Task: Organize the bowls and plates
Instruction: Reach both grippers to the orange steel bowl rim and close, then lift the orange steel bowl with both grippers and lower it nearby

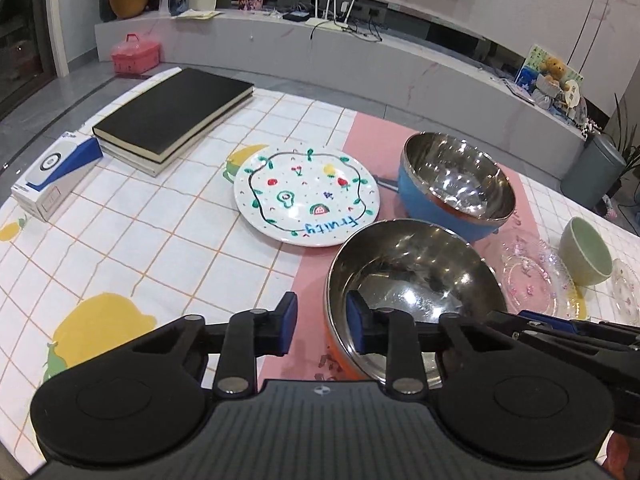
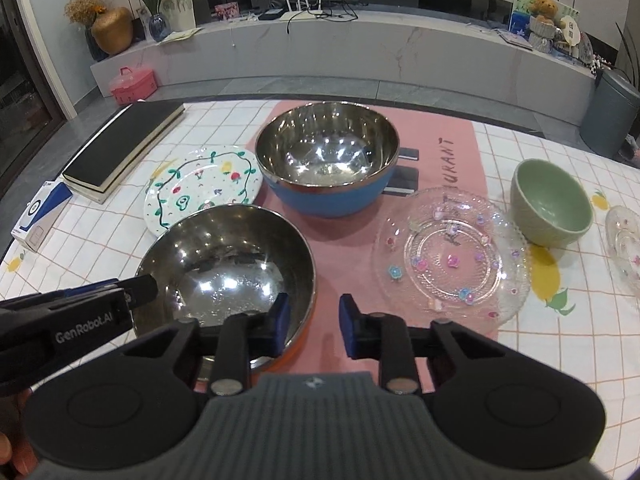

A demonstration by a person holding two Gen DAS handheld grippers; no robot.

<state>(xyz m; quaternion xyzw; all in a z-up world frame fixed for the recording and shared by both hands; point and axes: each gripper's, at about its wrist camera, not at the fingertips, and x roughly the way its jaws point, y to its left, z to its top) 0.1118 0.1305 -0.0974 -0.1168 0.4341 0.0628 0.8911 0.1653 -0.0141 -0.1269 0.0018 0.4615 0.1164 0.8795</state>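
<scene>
An orange steel-lined bowl [image 1: 412, 280] [image 2: 228, 260] sits near me on the pink mat. My left gripper [image 1: 322, 326] is open, its jaws straddling the bowl's left rim. My right gripper [image 2: 314, 326] is open, straddling the bowl's right rim. A blue steel-lined bowl [image 1: 456, 184] [image 2: 328, 160] stands behind it. A white fruit-painted plate [image 1: 306, 194] [image 2: 200, 190] lies to the left. A clear glass plate [image 2: 452, 256] [image 1: 528, 272] lies to the right, with a green bowl [image 2: 550, 202] [image 1: 586, 256] beyond it.
Stacked black books [image 1: 172, 112] and a blue-white box [image 1: 54, 172] lie at the table's left. Another glass dish [image 2: 624, 244] sits at the far right edge. A pink mat [image 2: 436, 152] runs down the middle of the tiled tablecloth.
</scene>
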